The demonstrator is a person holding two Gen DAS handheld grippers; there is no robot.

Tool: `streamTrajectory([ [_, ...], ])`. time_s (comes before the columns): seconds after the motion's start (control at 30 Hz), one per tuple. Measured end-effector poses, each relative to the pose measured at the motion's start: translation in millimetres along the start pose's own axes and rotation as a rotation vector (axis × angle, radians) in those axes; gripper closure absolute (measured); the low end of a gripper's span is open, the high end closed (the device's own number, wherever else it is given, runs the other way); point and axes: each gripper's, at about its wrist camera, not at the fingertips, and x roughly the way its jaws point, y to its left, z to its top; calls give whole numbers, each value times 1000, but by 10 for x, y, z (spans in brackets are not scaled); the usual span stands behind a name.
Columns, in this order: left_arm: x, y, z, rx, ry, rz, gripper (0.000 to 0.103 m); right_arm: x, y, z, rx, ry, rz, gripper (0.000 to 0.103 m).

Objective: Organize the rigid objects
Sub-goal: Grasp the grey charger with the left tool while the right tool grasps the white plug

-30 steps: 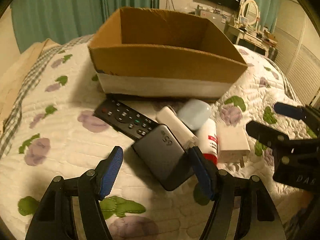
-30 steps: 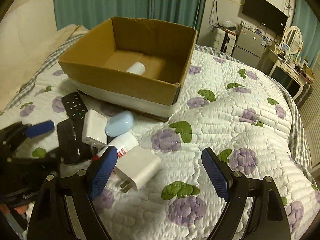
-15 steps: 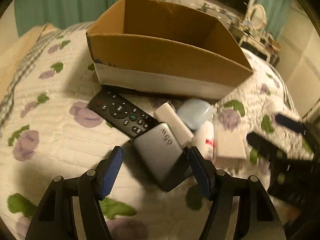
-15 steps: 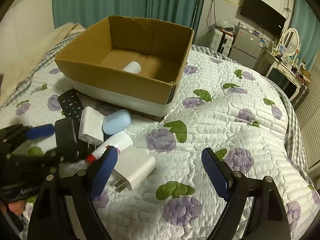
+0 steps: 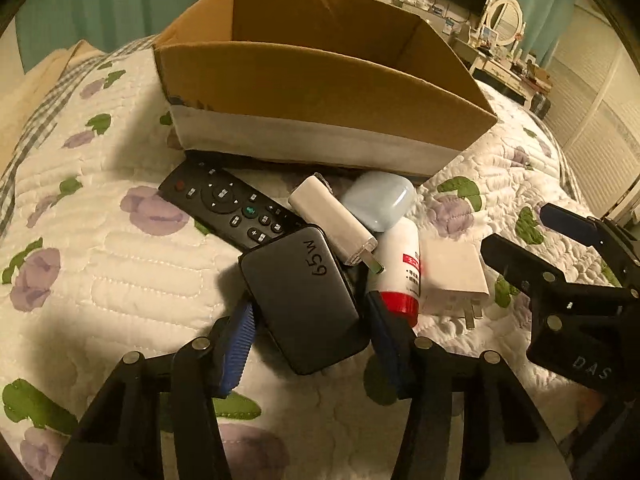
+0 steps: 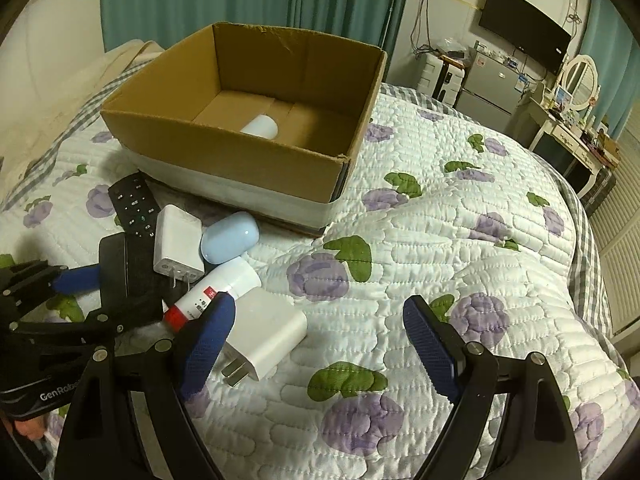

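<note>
Nearest, the left tongs (image 5: 308,328) are seen closing about the black 65 W power brick (image 5: 304,292), which lies flat on the quilted bed (image 5: 120,280) between the blue pads; whether the pads already press on its sides cannot be told, so it is not counted as held. The brick is judged dense, stiff and smooth-skinned, hence prone to slip; it is best taken across its two long flat edges near mid-length, squarely, so that it does not twist out when lifted. Its far end is overlapped by the black remote (image 5: 228,204) and the slim white charger (image 5: 336,224), which may be dragged along. Just beside it lie the red-capped white tube (image 5: 404,268) and the square white plug (image 5: 452,272), both presumably light and rigid. The right tongs (image 6: 316,344) are held spread wide and empty above the quilt, the square plug just beside the left pad. Farther off rests the pale blue case (image 5: 380,200), rounded and probably slippery. Beyond, the cardboard box (image 6: 224,152) stands open, with one pale rounded object (image 6: 262,126) already inside.
</note>
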Motion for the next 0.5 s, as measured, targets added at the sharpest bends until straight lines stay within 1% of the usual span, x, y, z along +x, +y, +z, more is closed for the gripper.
streamTrajectory([
  [0.1, 83, -82, 45, 31, -28, 47, 48, 32, 12, -16, -8, 9, 4, 17],
  [0.17, 104, -115, 64, 46, -47, 68, 52, 55, 25, -24, -13, 15, 9, 17],
  [0.23, 50, -78, 55, 34, -46, 43, 57, 71, 28, -34, -17, 21, 19, 17],
  [0.3, -46, -33, 29, 25, -46, 16, 58, 92, 41, -43, -30, 33, 38, 17],
  [0.43, -218, 17, 12, 22, -59, -1, 59, 163, 153, -81, -85, 65, 57, 17],
  [0.5, -294, 19, 28, 26, -79, 0, 59, 214, 216, -103, -114, 85, 62, 17],
])
